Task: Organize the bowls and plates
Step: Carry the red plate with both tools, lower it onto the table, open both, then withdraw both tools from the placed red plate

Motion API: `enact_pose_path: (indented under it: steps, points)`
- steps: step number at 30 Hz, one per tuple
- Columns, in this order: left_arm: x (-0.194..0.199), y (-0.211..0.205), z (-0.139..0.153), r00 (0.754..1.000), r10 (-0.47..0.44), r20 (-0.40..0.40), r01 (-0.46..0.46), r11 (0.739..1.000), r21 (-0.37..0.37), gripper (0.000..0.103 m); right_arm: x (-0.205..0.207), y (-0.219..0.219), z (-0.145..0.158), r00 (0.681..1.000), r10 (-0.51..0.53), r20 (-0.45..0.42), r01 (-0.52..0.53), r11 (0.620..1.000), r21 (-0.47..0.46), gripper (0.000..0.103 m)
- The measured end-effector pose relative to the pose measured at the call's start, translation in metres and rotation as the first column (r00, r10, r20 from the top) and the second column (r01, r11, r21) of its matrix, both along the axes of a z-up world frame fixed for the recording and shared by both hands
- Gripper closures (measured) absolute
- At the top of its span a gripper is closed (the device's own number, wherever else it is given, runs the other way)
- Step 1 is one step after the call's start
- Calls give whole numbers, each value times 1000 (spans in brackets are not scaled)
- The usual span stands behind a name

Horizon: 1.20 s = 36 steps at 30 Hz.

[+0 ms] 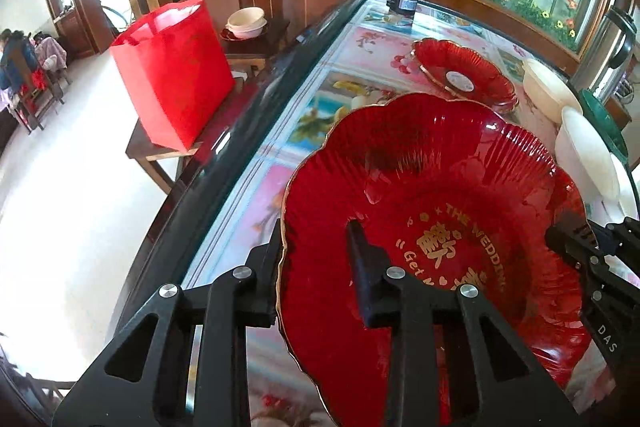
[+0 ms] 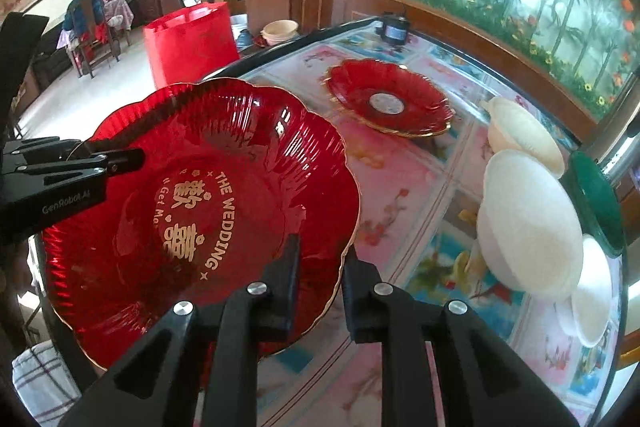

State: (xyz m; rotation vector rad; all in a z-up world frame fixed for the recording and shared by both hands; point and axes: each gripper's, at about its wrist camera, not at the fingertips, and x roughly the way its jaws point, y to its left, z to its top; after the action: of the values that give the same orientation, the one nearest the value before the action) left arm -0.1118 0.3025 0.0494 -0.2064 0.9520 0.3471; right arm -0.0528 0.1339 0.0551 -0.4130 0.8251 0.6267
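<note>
Large red scalloped plate (image 2: 200, 211), gold-rimmed, gold "THE WEDDING" lettering at centre, tilted above the floral table (image 2: 400, 187), clamped at opposite rims. Beyond it, smaller red gold-edged plate (image 2: 388, 99) flat on that table, pale disc at centre. To the right of the large plate, cream bowls (image 2: 528, 219) upside down in a row.

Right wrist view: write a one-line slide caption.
Both claws grip the red wedding plate above the table; white bowls wait alongside.

Count so far: two red plates (image 2: 200, 211) (image 2: 390, 99), second one up around 1 o'clock, and three white bowls (image 2: 528, 223) (image 2: 520, 135) (image 2: 592, 291) upside down at 3 o'clock (stacked close together).
</note>
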Motion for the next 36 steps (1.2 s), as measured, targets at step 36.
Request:
enact_pose_path:
  steps: [36]
  points:
    - [-29, 2, -15, 1000, 2, 20, -2, 1000, 0, 41, -19, -19, -20, 997, -2, -82, 4, 1000, 24, 49]
